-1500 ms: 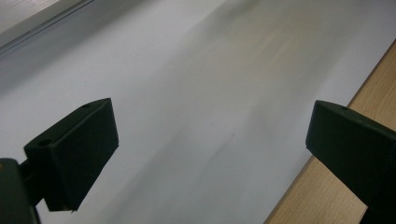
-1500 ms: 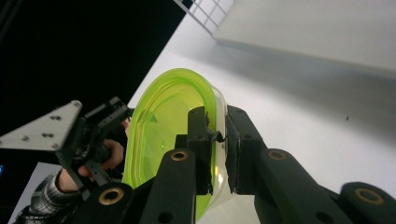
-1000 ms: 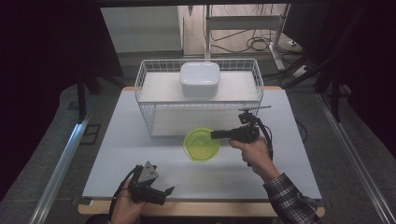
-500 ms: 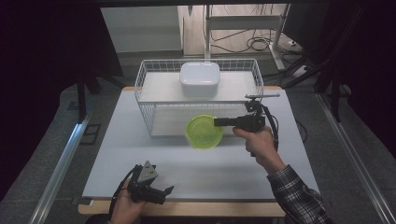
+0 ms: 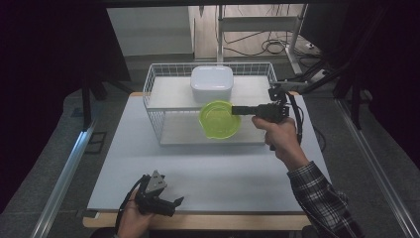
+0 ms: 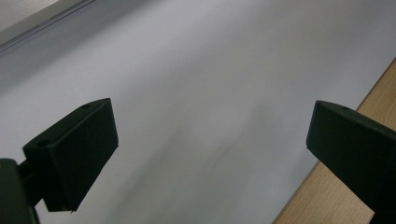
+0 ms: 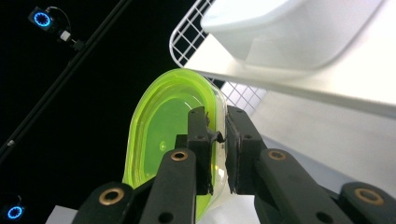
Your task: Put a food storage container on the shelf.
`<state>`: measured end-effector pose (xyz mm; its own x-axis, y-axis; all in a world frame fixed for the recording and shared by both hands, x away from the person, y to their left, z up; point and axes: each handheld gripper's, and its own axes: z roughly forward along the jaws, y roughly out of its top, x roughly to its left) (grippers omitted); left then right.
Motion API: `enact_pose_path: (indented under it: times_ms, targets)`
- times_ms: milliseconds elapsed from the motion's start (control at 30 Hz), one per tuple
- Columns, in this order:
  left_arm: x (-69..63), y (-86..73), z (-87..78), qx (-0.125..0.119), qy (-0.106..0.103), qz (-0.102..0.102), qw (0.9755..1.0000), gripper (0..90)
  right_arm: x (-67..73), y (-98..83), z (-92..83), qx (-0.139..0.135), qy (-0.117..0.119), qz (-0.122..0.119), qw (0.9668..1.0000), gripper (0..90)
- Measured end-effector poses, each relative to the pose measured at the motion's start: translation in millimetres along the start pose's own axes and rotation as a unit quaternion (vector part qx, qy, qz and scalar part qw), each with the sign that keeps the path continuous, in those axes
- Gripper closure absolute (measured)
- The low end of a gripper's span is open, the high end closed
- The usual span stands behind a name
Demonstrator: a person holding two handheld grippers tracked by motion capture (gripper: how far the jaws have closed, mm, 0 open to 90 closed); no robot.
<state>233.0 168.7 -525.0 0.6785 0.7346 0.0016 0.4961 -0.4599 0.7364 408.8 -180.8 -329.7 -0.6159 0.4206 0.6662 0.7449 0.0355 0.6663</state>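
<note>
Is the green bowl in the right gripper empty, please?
Empty: the green bowl shows a bare inside in the high and right gripper views, its rim clamped by the right gripper.

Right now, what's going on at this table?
A person's right gripper is shut on the rim of a lime-green plastic bowl, holding it in the air in front of the white wire basket. A white lidded container sits on the basket's upper shelf. The left gripper rests open near the table's front edge, holding nothing.

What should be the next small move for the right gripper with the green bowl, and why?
Probably carry the green bowl a little forward over the wire basket. The right gripper is shut on its rim, and the bowl hangs at the basket's front edge, near the white container.
</note>
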Motion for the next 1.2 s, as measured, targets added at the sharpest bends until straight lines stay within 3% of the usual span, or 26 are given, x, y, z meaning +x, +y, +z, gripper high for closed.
enact_pose_path:
  times_ms: [233, 700, 1200]
  targets:
    - [0.1, -0.1, 0.4, 0.001, -0.002, -0.001, 1.0000, 1.7, 11.4, 18.2, -0.8, -0.013, -0.004, -0.008, 0.9999, 81.6]
    - [-0.1, -0.3, 0.4, 0.003, -0.005, -0.003, 1.0000, 1.7, 23.9, 54.5, 0.6, -0.050, -0.020, -0.003, 0.9985, 81.6]
    - [0.1, -0.6, 0.3, 0.003, -0.009, -0.003, 1.0000, 1.7, 32.3, 88.1, 15.0, -0.101, -0.062, 0.005, 0.9929, 81.5]
